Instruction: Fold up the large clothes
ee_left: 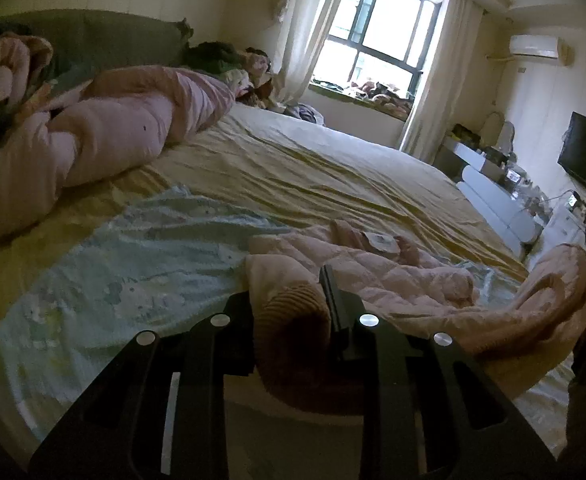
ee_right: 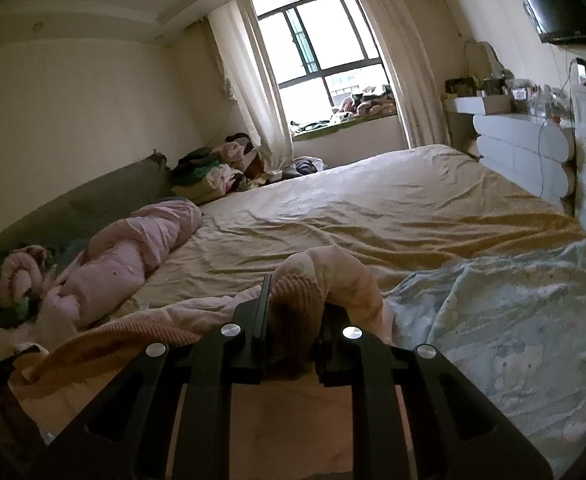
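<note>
Left gripper (ee_left: 293,312) clamps the ribbed hem of the pink quilted jacket (ee_left: 373,276); right gripper (ee_right: 295,312) pinches another ribbed hem. Jacket lies on the bed (ee_right: 353,216) btwn both, over a pale blue sheet (ee_left: 133,264). Pink duvet (ee_right: 133,248) bunched far side, well apart.
</note>
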